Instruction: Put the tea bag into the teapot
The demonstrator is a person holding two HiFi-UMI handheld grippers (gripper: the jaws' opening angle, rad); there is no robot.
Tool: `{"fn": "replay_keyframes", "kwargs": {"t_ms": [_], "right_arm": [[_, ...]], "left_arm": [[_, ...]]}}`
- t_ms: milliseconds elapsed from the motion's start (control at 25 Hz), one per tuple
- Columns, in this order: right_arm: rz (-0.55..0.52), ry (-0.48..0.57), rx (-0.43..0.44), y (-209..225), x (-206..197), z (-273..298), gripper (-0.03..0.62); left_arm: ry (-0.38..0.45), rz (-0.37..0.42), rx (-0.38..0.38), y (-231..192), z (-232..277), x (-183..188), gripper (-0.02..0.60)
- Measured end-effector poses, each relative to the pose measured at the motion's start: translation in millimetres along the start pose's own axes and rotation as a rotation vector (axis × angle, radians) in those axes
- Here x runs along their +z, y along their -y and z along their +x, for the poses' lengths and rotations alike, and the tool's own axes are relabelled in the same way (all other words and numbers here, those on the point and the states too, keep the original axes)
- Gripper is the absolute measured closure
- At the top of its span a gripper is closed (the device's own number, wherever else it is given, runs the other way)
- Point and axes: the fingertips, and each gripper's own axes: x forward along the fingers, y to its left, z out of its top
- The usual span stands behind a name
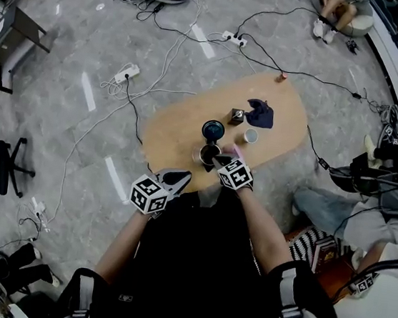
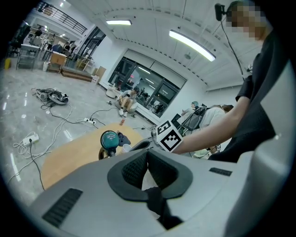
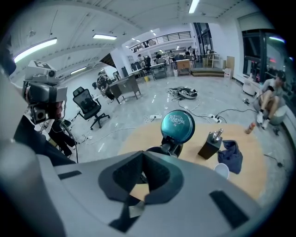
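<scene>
The teapot [image 1: 209, 154] is dark and round and stands upright near the table's [image 1: 178, 127] front edge. Its mouth is open, and its teal lid [image 3: 177, 126] is tipped up on edge. A small pale slip [image 3: 136, 210], perhaps the tea bag's, sits low between the right gripper's [image 3: 144, 152] closed jaws.

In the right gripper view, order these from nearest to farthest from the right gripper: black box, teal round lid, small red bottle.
1. Teal round lid, straight ahead.
2. Black box, right of it.
3. Small red bottle, far back, right.
</scene>
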Motion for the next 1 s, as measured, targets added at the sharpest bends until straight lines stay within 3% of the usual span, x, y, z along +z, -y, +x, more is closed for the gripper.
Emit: {"fn": "replay_keyframes", "kwargs": {"t_ms": [440, 1000], "right_arm": [[0.004, 0.095, 0.026, -24.9, 12.9, -35.8, 0.586], [0.033, 0.156, 0.028, -51.6, -7.5, -81.4, 0.586]], "left_arm": [[-0.012, 0.016, -0.028, 7.3, 8.7, 3.6, 0.571], [-0.047, 0.06, -0.091, 14.5, 31.3, 2.8, 0.571]]}}
